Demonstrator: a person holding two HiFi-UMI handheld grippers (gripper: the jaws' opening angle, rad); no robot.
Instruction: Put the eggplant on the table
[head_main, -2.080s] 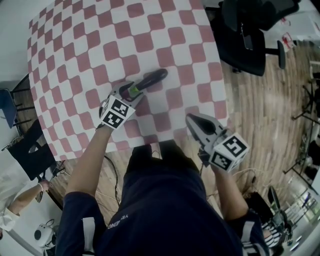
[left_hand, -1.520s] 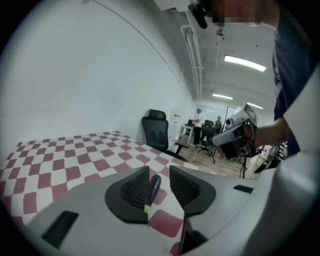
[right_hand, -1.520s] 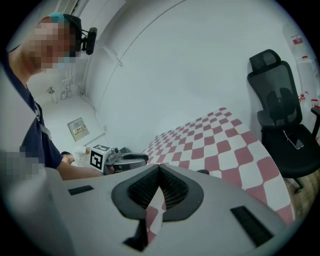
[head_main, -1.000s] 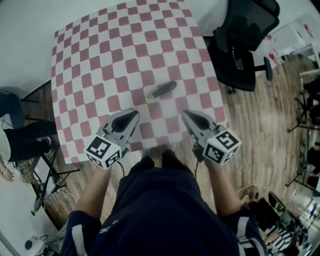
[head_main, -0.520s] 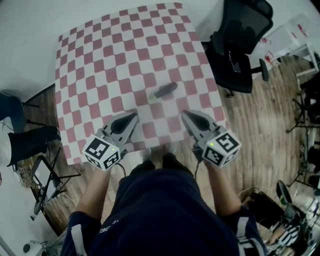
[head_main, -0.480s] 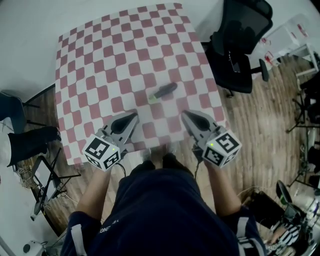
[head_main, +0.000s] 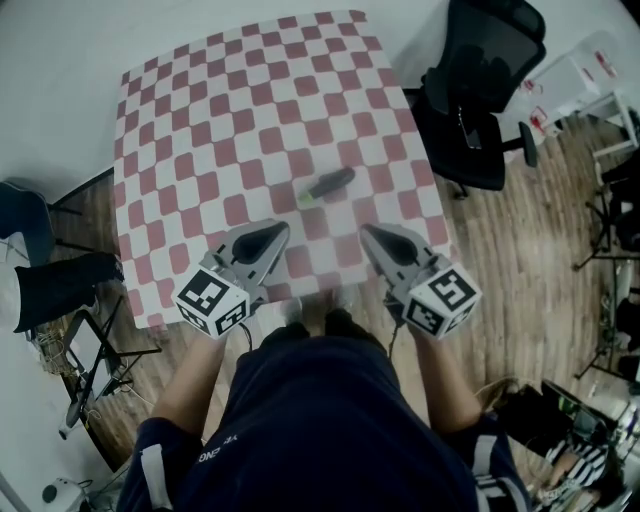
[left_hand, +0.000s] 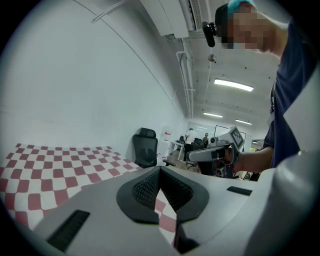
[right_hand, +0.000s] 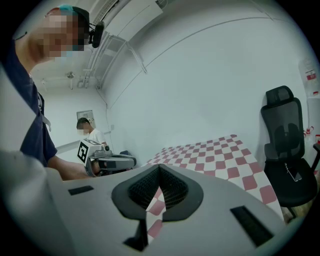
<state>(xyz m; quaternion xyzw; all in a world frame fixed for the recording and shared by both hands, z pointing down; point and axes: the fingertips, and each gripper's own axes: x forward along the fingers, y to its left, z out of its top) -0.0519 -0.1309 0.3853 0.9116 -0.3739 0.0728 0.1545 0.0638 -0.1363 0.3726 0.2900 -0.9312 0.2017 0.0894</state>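
There's the eggplant (head_main: 325, 185), lying free on the checkered bench (head_main: 200, 110); left tongs (head_main: 272, 236) and right tongs (head_main: 374, 236) hover apart from it, flanking its near side, both clenched on nothing; shirt lettering (head_main: 222, 448) too small to read.

One eggplant (head_main: 328, 184), one checkered tabletop (head_main: 200, 120), one black office chair (head_main: 480, 90) at two o'clock, and two grippers: left gripper (head_main: 274, 233), right gripper (head_main: 371, 236).

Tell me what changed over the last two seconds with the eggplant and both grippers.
The left gripper let go of the dark purple, green-stemmed eggplant and drew back toward the person; its jaws are now shut and empty. The eggplant lies alone on the red-and-white checked table. The right gripper stayed shut and empty by the table's near edge.
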